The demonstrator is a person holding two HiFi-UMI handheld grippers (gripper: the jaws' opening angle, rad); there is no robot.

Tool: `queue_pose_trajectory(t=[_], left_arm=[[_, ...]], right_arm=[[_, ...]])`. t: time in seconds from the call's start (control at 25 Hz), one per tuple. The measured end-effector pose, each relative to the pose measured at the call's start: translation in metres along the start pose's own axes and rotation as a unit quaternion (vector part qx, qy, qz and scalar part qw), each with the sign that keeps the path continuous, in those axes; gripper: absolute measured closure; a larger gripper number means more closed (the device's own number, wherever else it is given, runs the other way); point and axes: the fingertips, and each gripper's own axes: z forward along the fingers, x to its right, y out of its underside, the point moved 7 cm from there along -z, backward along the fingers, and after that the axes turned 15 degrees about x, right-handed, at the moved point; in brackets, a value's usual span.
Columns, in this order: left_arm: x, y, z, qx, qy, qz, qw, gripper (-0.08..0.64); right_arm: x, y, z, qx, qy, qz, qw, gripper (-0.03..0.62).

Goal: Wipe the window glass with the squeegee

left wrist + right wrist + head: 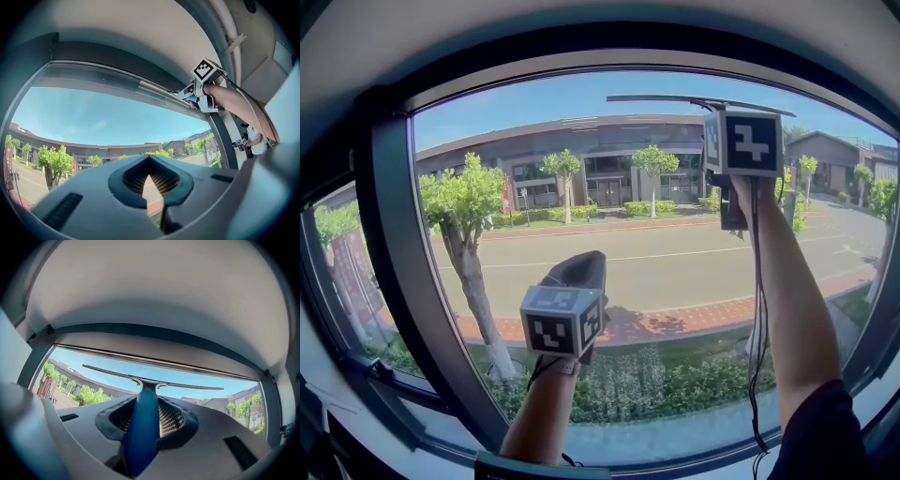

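Note:
The squeegee (154, 380) has a blue handle and a long thin blade, which lies against the top of the window glass (628, 262) just under the upper frame. My right gripper (147, 420) is shut on the blue handle. In the head view that right gripper (722, 112) is held high at the upper right, with the squeegee blade (675, 98) running leftward from it. Lower down, my left gripper (586, 262) points at the middle of the pane. The left gripper (149, 180) is shut with nothing in it.
A thick dark window frame (389, 262) borders the pane on the left, and the sill (609, 450) runs along the bottom. White ceiling (154, 291) sits close above the blade. A cable (757, 281) hangs along the right forearm. Pipes (229, 33) run up the wall at the right.

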Motion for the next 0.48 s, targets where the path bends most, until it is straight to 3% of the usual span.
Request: queue_pose_trajectory(t=[0.48], left_arm=[[0.008,0.014,-0.015,-0.011,-0.008,-0.011,0.9999,0.558]], right_arm=[[-0.003,0.028,-0.025,-0.008,-0.006,-0.014,1.0,0.468]])
